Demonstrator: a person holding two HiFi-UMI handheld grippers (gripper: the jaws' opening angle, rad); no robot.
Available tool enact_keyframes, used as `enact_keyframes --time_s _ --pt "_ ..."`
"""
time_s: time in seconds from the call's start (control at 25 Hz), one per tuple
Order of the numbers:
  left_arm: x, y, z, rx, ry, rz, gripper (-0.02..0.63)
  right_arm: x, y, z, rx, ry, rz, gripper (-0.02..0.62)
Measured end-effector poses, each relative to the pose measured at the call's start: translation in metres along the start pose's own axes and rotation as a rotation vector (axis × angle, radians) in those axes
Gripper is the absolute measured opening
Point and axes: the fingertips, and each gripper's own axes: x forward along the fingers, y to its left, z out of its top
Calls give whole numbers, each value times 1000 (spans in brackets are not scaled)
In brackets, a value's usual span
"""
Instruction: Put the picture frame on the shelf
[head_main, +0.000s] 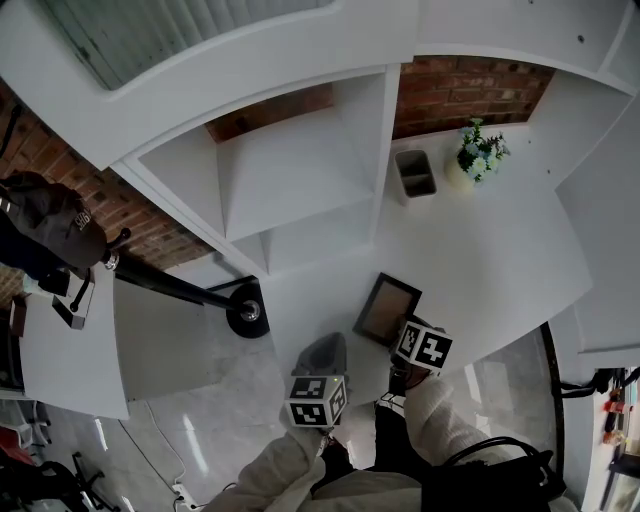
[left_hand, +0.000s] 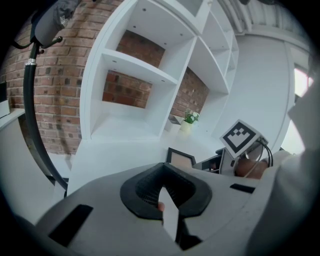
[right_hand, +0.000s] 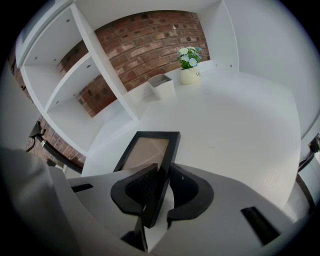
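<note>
The picture frame (head_main: 388, 308) has a black border and a tan panel. It sits low over the white counter (head_main: 490, 250), near the counter's front left corner. My right gripper (head_main: 402, 332) is shut on the frame's (right_hand: 150, 150) near edge, with the black rim wedged between both pads of that gripper (right_hand: 161, 175). My left gripper (head_main: 325, 348) hangs left of the frame and apart from it. Its (left_hand: 165, 175) pads meet, and I make out nothing held between them. The left gripper view also shows the frame (left_hand: 181, 158) and the right gripper's marker cube (left_hand: 241, 139). The white shelf (head_main: 290, 170) stands beyond, its compartments bare.
A pot of white flowers (head_main: 478, 153) and a small grey bin (head_main: 415, 172) stand at the back of the counter against the brick wall. A black pole with a round base (head_main: 247, 312) stands on the floor left of the shelf. A white table (head_main: 70, 350) is further left.
</note>
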Motion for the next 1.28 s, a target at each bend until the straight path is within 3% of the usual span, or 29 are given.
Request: enact_keyframes --time_s 0.32,0.52,0.96,1.28 --pt "-12 0 7 14 -25 4 8 -16 8 6 -63 -67 22 72" --pt "-13 -10 15 26 -46 -14 8 -34 6 19 -51 -122 47 71" --pt "-24 -42 51 77 -127 -65 8 -94 -8 63 -26 -299 53 71" --pt "-38 -66 75 134 -189 -112 8 -147 -4 91 -76 -446 61 71"
